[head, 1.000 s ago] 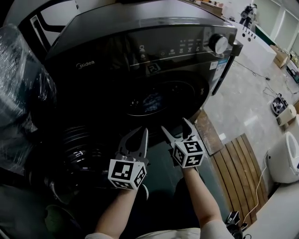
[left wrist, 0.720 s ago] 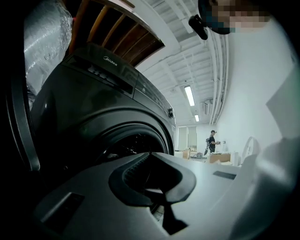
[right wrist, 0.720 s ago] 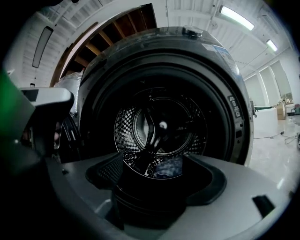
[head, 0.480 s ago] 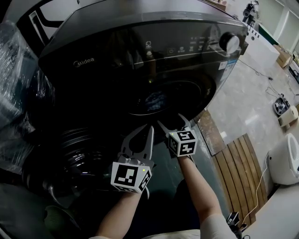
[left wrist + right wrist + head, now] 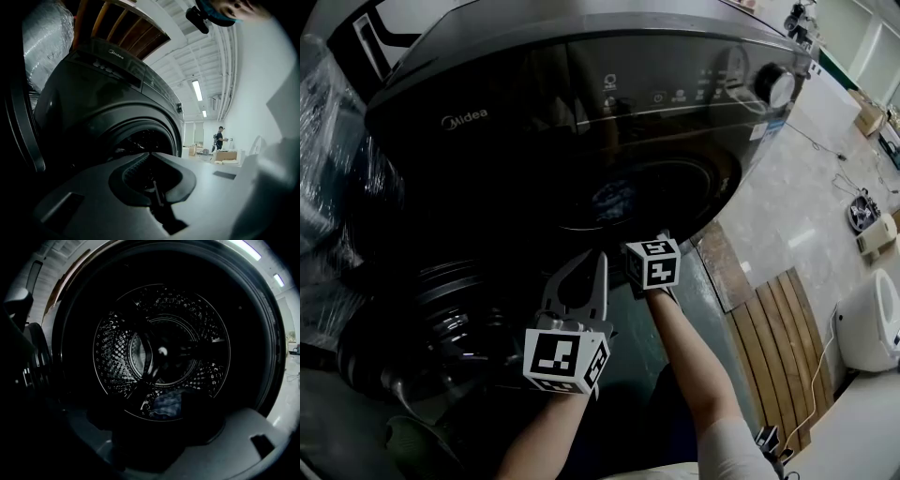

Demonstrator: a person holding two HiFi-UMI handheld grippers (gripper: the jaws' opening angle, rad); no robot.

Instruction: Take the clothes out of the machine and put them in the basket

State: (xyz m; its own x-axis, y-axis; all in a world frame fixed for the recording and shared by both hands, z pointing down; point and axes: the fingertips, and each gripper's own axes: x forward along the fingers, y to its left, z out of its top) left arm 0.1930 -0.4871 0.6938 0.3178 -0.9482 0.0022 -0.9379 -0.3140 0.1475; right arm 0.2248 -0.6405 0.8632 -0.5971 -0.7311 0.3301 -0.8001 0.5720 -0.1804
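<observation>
A dark grey front-loading washing machine [image 5: 581, 103] fills the head view, its round door [image 5: 441, 319] swung open at the lower left. Blue cloth [image 5: 166, 404] lies at the bottom of the perforated drum [image 5: 159, 348] and also shows faintly through the opening as cloth [image 5: 609, 195]. My right gripper [image 5: 164, 427] points into the drum mouth, jaws apart with nothing between them; its marker cube [image 5: 652, 263] sits just under the opening. My left gripper [image 5: 586, 261] hangs in front of the machine, jaws shut and empty. No basket is in view.
A plastic-wrapped bulk [image 5: 328, 141] stands left of the machine. A slatted wooden board [image 5: 783, 328] and a white appliance [image 5: 872, 319] lie on the pale floor at the right. A person stands far off in the room [image 5: 219, 138].
My right gripper has moved forward and down to the drum mouth, its fingers now mostly hidden in the dark opening. The left gripper has stayed where it was.
</observation>
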